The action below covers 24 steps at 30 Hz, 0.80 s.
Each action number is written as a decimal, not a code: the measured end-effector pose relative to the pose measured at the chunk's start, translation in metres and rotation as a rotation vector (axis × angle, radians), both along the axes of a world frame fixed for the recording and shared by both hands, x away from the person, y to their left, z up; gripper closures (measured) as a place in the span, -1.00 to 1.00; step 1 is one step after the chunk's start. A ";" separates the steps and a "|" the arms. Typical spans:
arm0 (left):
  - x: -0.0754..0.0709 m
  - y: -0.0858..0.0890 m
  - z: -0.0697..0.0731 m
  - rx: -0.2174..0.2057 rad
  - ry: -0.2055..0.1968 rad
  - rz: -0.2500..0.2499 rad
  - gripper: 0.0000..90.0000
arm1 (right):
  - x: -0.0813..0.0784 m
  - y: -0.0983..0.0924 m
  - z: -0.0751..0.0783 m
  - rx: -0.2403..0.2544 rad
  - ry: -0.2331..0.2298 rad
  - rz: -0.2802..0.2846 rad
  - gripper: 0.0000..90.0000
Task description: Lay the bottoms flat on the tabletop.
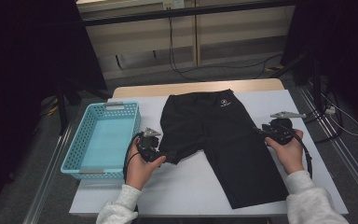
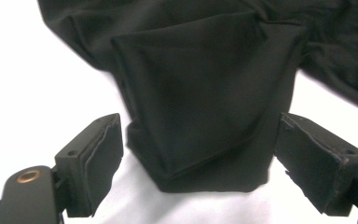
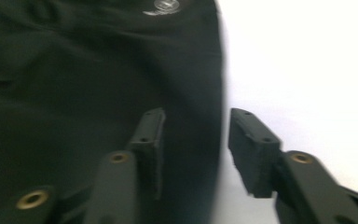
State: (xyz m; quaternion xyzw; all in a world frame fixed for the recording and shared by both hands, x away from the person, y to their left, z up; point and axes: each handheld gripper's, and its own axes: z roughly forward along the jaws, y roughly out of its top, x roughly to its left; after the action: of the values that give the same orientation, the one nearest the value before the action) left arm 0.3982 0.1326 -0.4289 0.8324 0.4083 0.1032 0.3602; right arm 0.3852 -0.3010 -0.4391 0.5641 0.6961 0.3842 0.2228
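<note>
Pale fleecy sleeves (image 1: 307, 198), black brass-riveted claws (image 3: 193, 149)

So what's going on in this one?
A person with a gripper in each hand is working on black shorts spread on a white table, beside a blue basket. The left gripper stands open around a bunched leg end. The right gripper straddles the shorts' edge, open and not pinching it.

Blurred black shorts (image 3: 98, 70), white logo (image 3: 164, 5) cut off at top edge
</note>
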 end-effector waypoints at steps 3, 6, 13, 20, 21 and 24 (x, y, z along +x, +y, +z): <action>0.000 0.000 -0.001 0.010 -0.002 -0.015 -0.64 | -0.015 0.007 0.003 0.006 -0.033 0.031 0.07; 0.001 0.000 -0.003 0.036 -0.029 -0.031 -0.62 | -0.027 0.016 0.004 0.015 -0.042 0.065 -0.04; 0.002 0.000 -0.010 0.037 -0.061 -0.033 -0.52 | -0.041 0.035 0.000 -0.027 -0.005 0.152 -0.19; 0.001 0.002 -0.021 0.043 -0.045 -0.016 -0.58 | -0.041 0.050 -0.003 -0.047 0.010 0.191 -0.33; 0.001 0.001 -0.023 0.042 -0.037 -0.032 -0.58 | -0.041 0.051 -0.003 -0.052 0.012 0.196 -0.34; 0.002 0.000 -0.024 0.033 -0.035 -0.035 -0.54 | -0.041 0.055 -0.005 -0.053 0.008 0.195 -0.46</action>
State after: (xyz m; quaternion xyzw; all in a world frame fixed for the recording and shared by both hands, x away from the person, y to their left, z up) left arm 0.4000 0.1327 -0.4526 0.8433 0.3856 0.1183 0.3553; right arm 0.3440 -0.2461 -0.4444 0.4890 0.7585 0.3833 0.1966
